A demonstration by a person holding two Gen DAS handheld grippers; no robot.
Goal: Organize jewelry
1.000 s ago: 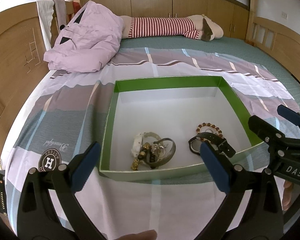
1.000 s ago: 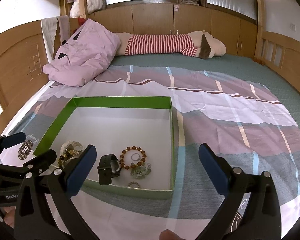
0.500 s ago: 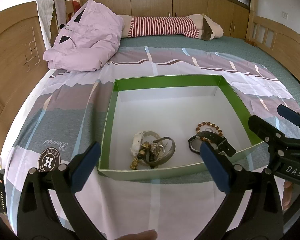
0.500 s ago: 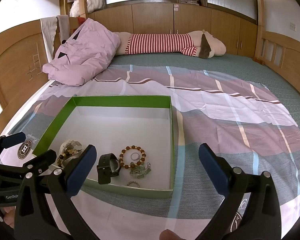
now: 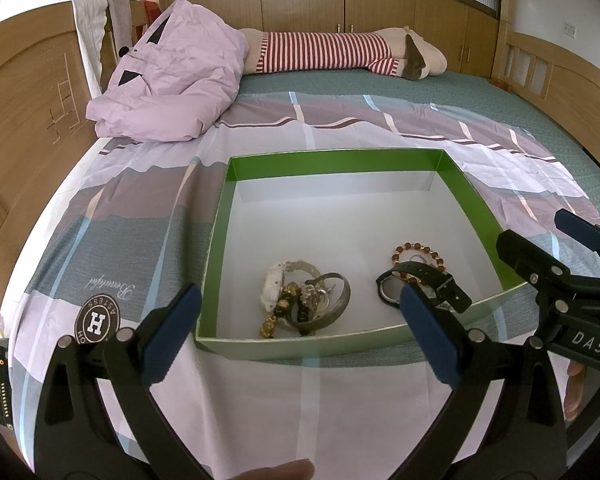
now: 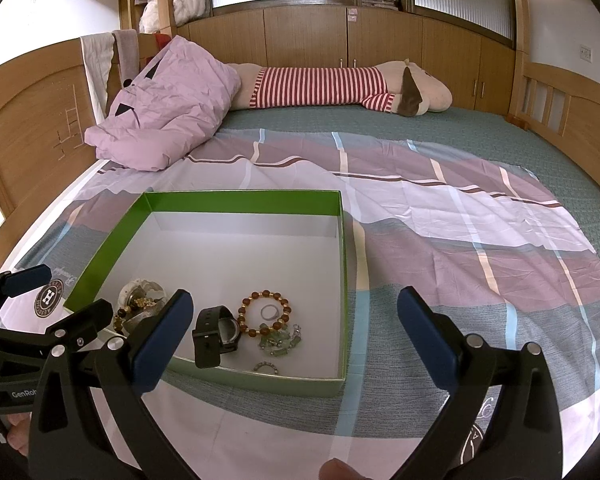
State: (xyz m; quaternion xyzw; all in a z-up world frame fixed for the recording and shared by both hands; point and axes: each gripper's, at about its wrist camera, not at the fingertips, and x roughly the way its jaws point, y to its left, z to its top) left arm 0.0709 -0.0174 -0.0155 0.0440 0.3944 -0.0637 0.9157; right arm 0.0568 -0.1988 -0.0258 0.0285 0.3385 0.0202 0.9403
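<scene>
While both grippers' fingers gape empty, jewelry lies beyond, inside green box.

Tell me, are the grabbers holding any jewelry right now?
No. The left gripper and right gripper are both open and empty; the jewelry lies in the green-walled cardboard box.

— How many boxes?
— One green box.
— And inside it?
— One black watch, one white watch, one amber bead bracelet, one small ring. The tangled pile I can't count.
— Tools?
— Two.
</scene>
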